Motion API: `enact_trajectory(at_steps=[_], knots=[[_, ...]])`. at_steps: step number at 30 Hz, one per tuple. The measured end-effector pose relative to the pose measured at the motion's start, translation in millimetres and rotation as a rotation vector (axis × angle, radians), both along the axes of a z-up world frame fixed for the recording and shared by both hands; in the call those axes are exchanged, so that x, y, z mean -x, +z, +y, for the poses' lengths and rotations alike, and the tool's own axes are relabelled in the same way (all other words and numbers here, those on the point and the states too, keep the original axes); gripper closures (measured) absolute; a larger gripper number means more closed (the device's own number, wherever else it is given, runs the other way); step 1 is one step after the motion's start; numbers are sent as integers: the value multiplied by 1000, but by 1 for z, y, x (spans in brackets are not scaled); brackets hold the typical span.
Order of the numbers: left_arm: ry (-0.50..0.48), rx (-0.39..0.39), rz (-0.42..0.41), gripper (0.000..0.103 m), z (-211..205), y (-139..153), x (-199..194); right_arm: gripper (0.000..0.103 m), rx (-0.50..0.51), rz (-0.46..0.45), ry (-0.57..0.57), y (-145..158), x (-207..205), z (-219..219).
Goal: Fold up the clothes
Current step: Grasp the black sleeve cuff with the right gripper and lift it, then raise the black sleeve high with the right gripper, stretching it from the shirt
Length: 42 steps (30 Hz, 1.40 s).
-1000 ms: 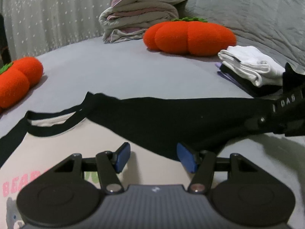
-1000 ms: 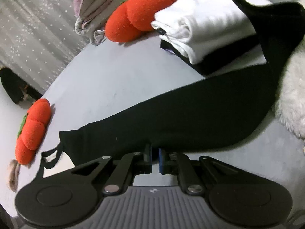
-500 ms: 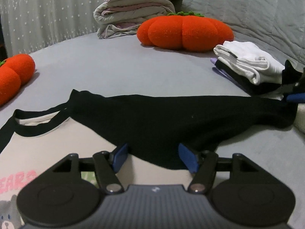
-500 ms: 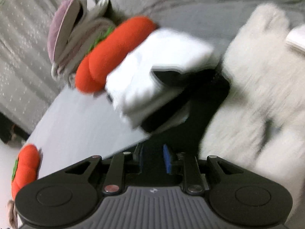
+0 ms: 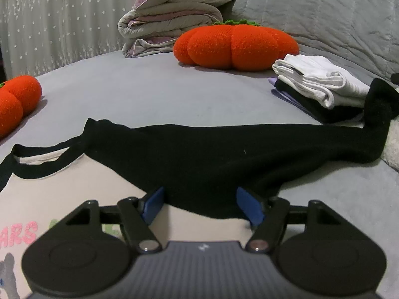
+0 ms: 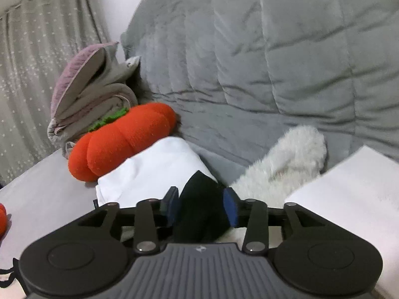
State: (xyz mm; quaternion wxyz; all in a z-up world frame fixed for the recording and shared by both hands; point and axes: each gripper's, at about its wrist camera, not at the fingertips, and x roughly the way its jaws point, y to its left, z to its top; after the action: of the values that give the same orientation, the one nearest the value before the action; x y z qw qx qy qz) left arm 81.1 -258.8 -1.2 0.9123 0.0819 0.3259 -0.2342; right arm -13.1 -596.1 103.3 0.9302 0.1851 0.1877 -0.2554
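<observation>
A cream shirt (image 5: 74, 186) with pink lettering, a black neckband and black sleeves lies flat on the grey bed (image 5: 149, 94). Its black sleeve (image 5: 224, 154) stretches to the right, and the cuff (image 5: 379, 99) rests up against the stack of folded clothes (image 5: 316, 79). My left gripper (image 5: 200, 206) hovers open over the sleeve's base near the armpit, pads apart from the cloth. My right gripper (image 6: 201, 205) is at the cuff (image 6: 199, 199). Its jaws are opening, with the cuff standing loosely between them.
An orange pumpkin cushion (image 5: 234, 47) and folded blankets (image 5: 169, 20) sit at the back, a second pumpkin cushion (image 5: 17, 99) at the left. A white fluffy item (image 6: 286, 159) and a flat white item (image 6: 349, 199) lie right of the stack, under a grey quilt (image 6: 274, 49).
My right gripper went from shut on the sleeve's middle up and right to the cuff, and its jaws opened. The sleeve now lies stretched out. My left gripper's jaws widened a little.
</observation>
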Motion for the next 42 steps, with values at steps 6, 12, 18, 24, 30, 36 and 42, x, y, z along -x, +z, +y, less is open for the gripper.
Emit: enact_trajectory(at_steps=[6,12,18,24,30,36,42], knots=[[0,15,-5,36,2,-2,1,45,46,24,-65,1,-5,-16],[0,24,-6,36,3,-2,0,87,129,169,55,-10,-30,-14],[0,38,-2,36,5,-2,0,94,207,175,36,-7,-28,-5],[-15,70,14,36,11,-1,-2,95,222,21,-67,30,-4,-9],[-45,55,14,35,10,1,0,95,226,-34,-57,41,0,-8],[-83,37,18,35,10,2,3,95,169,11,-80,29,-5,-19],[-106,91,70,37,19,15,-8,95,131,32,-91,21,-3,-24]])
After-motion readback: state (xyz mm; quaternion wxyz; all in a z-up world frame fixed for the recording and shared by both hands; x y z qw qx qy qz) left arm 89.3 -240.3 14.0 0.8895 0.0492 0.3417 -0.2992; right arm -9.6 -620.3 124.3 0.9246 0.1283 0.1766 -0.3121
